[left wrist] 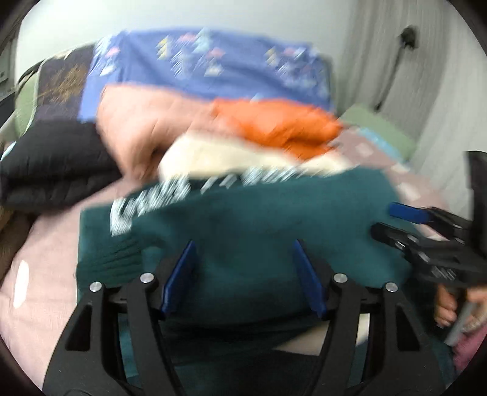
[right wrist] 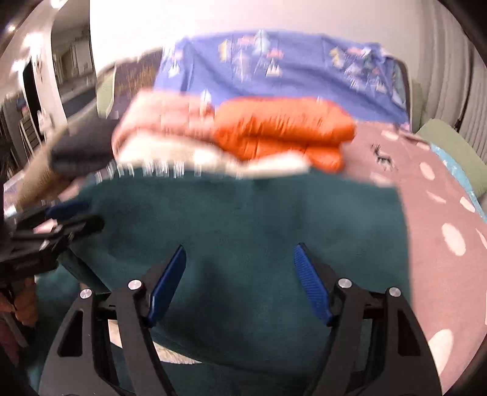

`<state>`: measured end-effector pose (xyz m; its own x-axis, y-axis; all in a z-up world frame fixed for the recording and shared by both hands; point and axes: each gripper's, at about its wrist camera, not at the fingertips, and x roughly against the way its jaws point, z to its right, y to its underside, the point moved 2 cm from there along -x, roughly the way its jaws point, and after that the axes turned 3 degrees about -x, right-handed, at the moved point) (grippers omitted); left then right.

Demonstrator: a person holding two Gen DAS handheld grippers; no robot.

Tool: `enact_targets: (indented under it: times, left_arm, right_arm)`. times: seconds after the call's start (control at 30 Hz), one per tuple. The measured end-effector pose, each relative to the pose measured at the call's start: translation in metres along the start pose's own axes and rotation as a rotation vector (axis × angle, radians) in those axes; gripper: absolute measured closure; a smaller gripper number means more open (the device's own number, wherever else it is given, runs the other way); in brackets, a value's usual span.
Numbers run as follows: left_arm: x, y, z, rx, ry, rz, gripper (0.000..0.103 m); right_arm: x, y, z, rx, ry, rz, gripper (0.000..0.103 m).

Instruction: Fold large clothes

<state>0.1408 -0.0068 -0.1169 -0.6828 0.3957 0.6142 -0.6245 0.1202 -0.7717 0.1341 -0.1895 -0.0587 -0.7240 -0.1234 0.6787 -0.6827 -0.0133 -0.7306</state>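
**Green sweater flat on the bed, both grippers open above it**

The green sweater (left wrist: 243,231) lies spread on the bed, filling the lower middle of both views. Its long axis runs left to right across the frame; its white lettering (left wrist: 152,198) sits along the far edge, slanting up toward the right in the left view. The blur hides finer detail.

The left gripper (left wrist: 243,274) has its blue pads wide apart with only the sweater's surface behind them, nothing pinched. The right gripper (right wrist: 240,280) stands equally wide, also holding nothing. Each shows in the other's view at the frame edge, the right one gripped by a hand (left wrist: 447,307) at lower right.

Beyond the sweater, mid-frame, is a stack of folded clothes: an orange garment (right wrist: 283,131) and a pink one (right wrist: 164,121) on a cream one (right wrist: 213,161). A dark folded piece (left wrist: 54,164) sits to the left.

The bed has a pink sheet with pale spots (right wrist: 441,219). A blue patterned cloth (right wrist: 289,67) rises in the upper middle, against a white wall (right wrist: 182,21). A pale curtain (left wrist: 380,45) hangs at upper right.
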Motion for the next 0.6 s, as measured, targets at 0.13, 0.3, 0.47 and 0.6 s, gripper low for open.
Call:
enact_targets:
  times: [0.13,0.3,0.47,0.6]
  left_arm:
    - [-0.023,0.002,0.000,-0.046,-0.079,-0.064,0.030]
    - [-0.051,0.023,-0.016,0.008,-0.057,-0.099,0.027]
    - [-0.047,0.021,-0.013,0.009,-0.078,-0.103,0.027]
    - [-0.032,0.019,-0.007,-0.009,-0.128,-0.110,0.028]
  right_arm:
    - [-0.049,-0.007,0.040,-0.115,0.080,-0.131,0.029]
    - [-0.083,0.017,0.047,-0.101,0.088,-0.152,0.016]
    - [-0.056,0.012,0.041,-0.084,0.098,-0.143,0.016]
    - [-0.005,0.017,0.038,-0.096,0.048,-0.086,0.017]
